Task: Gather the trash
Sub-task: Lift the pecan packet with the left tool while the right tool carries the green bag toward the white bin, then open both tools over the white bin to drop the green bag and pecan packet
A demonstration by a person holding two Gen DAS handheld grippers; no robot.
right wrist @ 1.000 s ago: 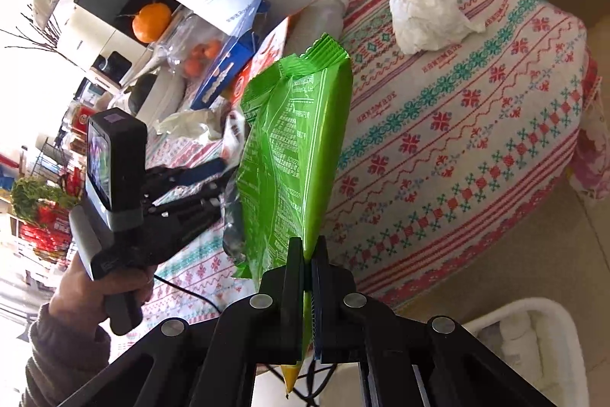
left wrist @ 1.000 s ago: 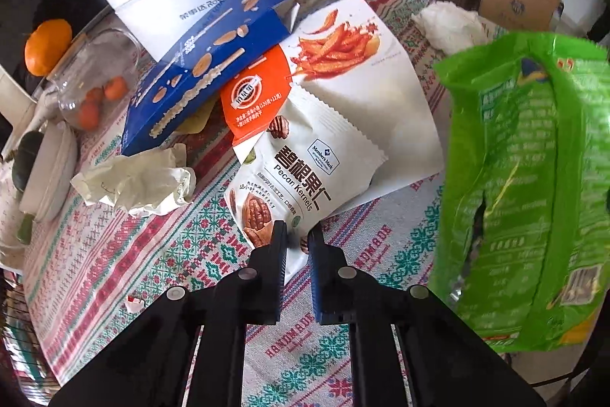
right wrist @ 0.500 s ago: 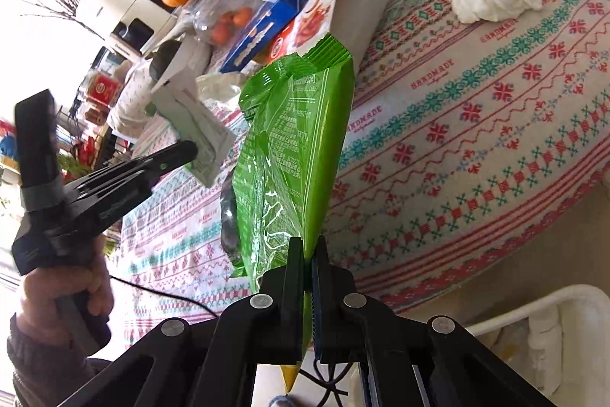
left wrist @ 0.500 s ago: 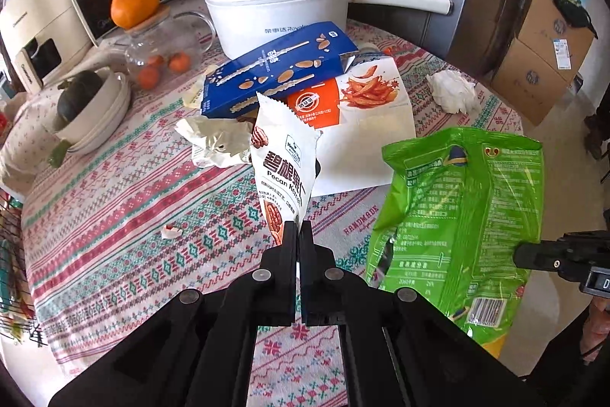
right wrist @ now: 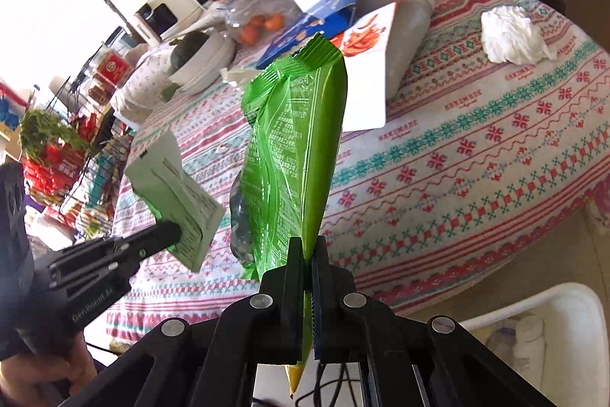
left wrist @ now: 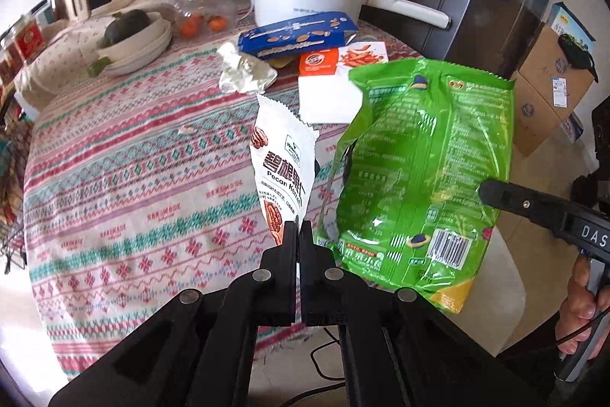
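- Left gripper [left wrist: 297, 229]: jaws closed on the bottom edge of the white pecan packet [left wrist: 282, 163], which hangs clear above the tablecloth [left wrist: 126, 178].
- Right gripper [right wrist: 305, 246]: jaws clamped on the lower end of the green snack bag [right wrist: 293, 155], held upright off the table.
- In the left wrist view, the green bag sits at 3 o'clock of the pecan packet, just beside it.
- Step in hand, as judged: both wrappers lifted; carrying to disposal.
- White bin [right wrist: 564, 300], at 4 o'clock in the right wrist view, is the likely target; the next move calls for swinging there before releasing.
- Remaining litter: crumpled tissue [right wrist: 511, 35], blue box [left wrist: 297, 35], orange-and-white pouch [left wrist: 335, 79].
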